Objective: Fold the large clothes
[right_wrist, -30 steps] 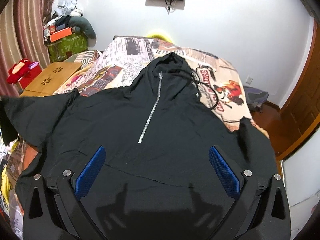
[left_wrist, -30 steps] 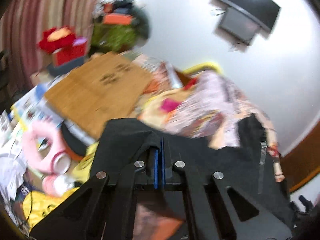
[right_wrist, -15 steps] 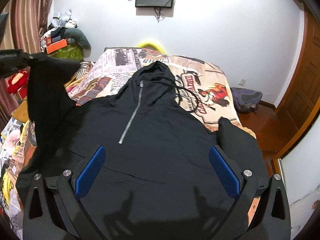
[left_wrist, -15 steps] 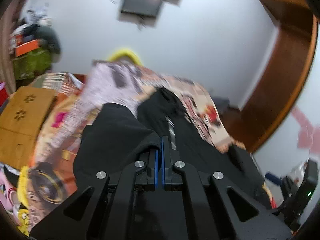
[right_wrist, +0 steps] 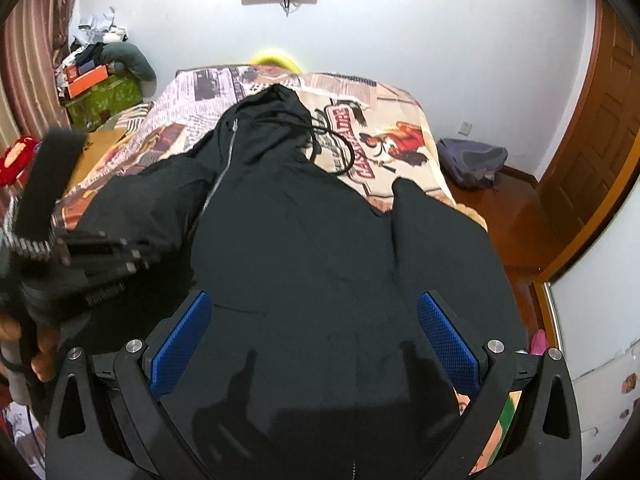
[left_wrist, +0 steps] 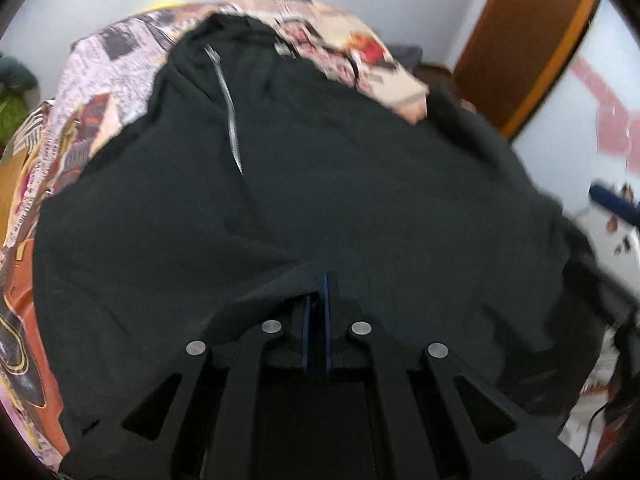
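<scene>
A black zip hoodie (right_wrist: 304, 248) lies front up on a bed, hood at the far end, zipper (right_wrist: 218, 178) running down the chest. My left gripper (left_wrist: 316, 292) is shut on the hoodie's left sleeve (left_wrist: 256, 300) and holds it over the hoodie's body. It shows blurred at the left of the right wrist view (right_wrist: 132, 264). My right gripper (right_wrist: 312, 328) is open and empty, hovering above the hoodie's lower front. The right sleeve (right_wrist: 416, 216) lies along the bed's right edge.
The bed has a printed comic-style cover (right_wrist: 360, 120). A wooden board (right_wrist: 92, 156) and cluttered boxes (right_wrist: 100, 96) sit left of the bed. A grey bag (right_wrist: 472, 160) lies on the floor at right, by a wooden door (right_wrist: 600, 140).
My left gripper has swung the left sleeve from the bed's left side up and across onto the hoodie's body. My right gripper stayed open, drifting slightly.
</scene>
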Available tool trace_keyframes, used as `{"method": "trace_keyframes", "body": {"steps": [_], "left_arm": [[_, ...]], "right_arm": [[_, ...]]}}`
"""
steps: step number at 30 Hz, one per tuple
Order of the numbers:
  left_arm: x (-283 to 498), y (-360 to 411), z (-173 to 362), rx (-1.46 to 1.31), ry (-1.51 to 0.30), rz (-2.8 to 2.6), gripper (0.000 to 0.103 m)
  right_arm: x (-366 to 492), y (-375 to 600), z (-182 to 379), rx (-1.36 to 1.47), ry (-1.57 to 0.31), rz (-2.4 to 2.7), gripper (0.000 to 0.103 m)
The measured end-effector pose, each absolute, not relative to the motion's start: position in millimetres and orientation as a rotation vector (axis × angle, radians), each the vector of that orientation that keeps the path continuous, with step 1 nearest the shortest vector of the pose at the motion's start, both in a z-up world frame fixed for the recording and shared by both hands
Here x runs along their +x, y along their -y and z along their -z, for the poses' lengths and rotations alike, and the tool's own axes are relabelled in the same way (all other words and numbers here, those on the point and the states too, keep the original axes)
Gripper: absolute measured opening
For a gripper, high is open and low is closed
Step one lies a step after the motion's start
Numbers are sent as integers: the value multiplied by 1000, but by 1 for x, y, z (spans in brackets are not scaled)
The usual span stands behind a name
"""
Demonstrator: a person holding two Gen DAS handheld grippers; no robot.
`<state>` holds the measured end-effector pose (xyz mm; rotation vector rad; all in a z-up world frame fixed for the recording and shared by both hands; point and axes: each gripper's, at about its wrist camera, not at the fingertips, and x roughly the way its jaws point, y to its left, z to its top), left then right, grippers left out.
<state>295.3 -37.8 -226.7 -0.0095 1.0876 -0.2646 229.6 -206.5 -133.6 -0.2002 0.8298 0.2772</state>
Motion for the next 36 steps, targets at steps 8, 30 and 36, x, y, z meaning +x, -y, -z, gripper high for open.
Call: {"method": "trace_keyframes", "body": {"steps": [8, 30, 36], "left_arm": [[275, 35, 219, 45, -1118, 314, 38], [199, -180, 142, 5, -855, -100, 64], [183, -212, 174, -26, -919, -147, 64]], "right_arm": [[222, 195, 133, -254, -829, -294, 102], [207, 48, 121, -447, -771, -561, 102], [214, -11, 152, -509, -878, -690, 101]]}}
